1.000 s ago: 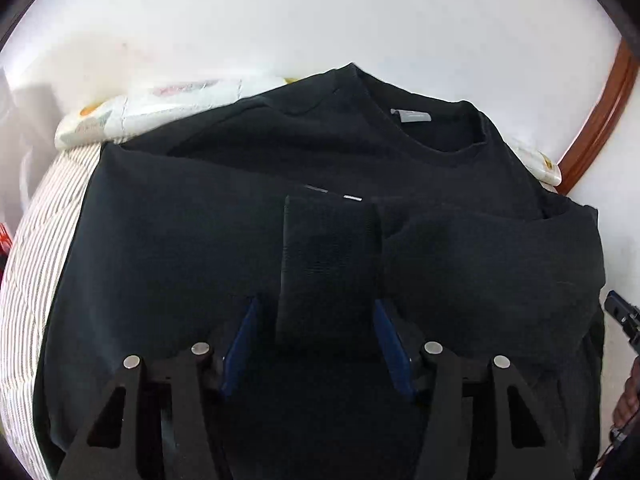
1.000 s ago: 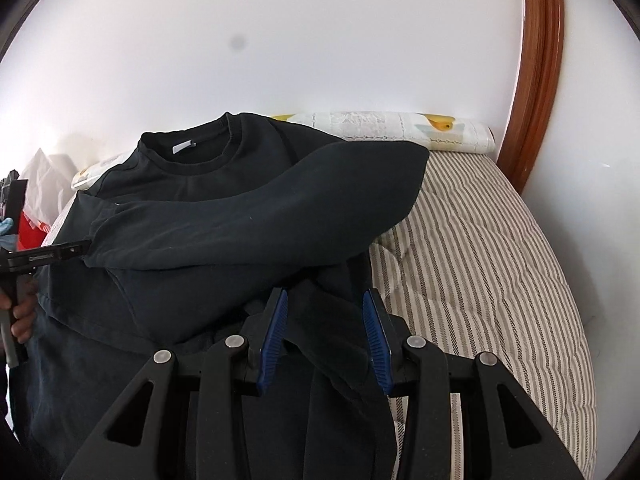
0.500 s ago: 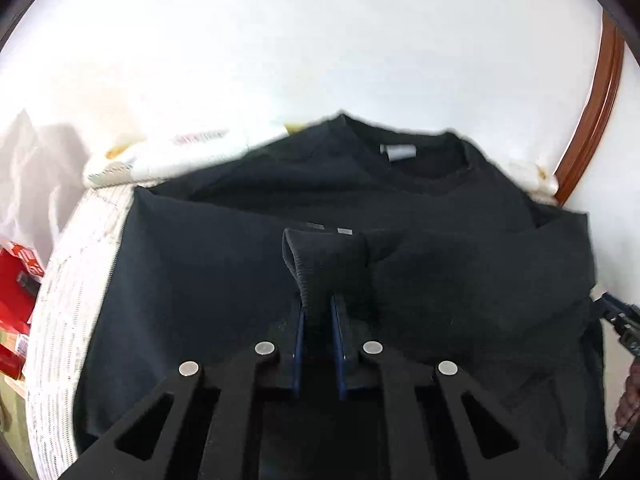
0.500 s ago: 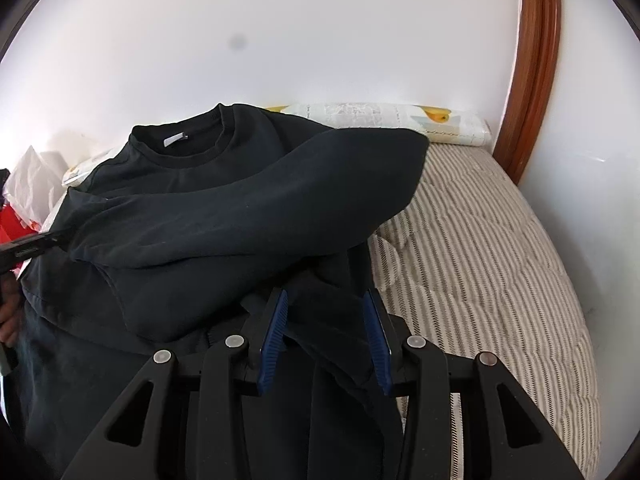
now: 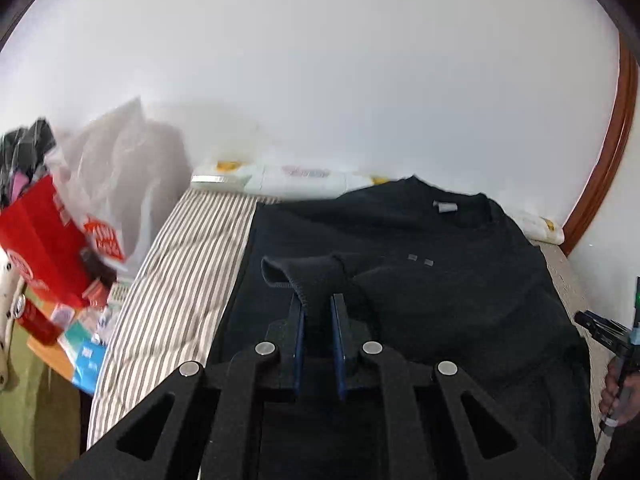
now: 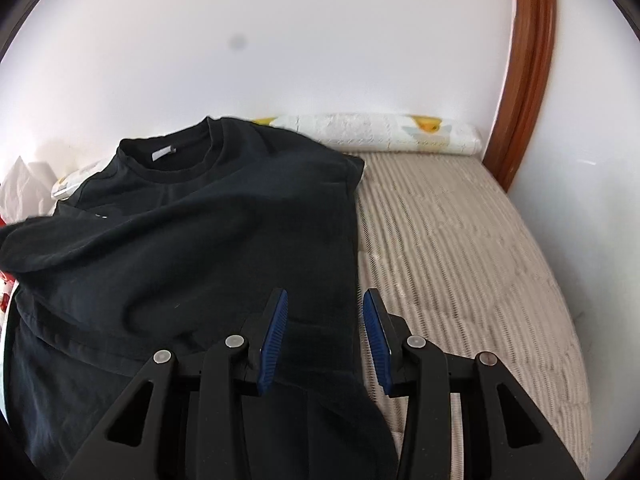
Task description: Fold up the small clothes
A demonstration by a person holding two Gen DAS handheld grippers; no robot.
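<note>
Black sweatshirt lay spread across the striped mattress, its collar toward the rolled quilt at the wall. Left gripper was clamped tight on the ribbed sleeve cuff, holding it raised above the sweatshirt's body. Right gripper stood partly open above the sweatshirt's side edge nearest the bare mattress, dark cloth showing between its blue pads without being pinched. Beyond the sweatshirt's other side, off the mattress, stood a red box and a plastic bag.
</note>
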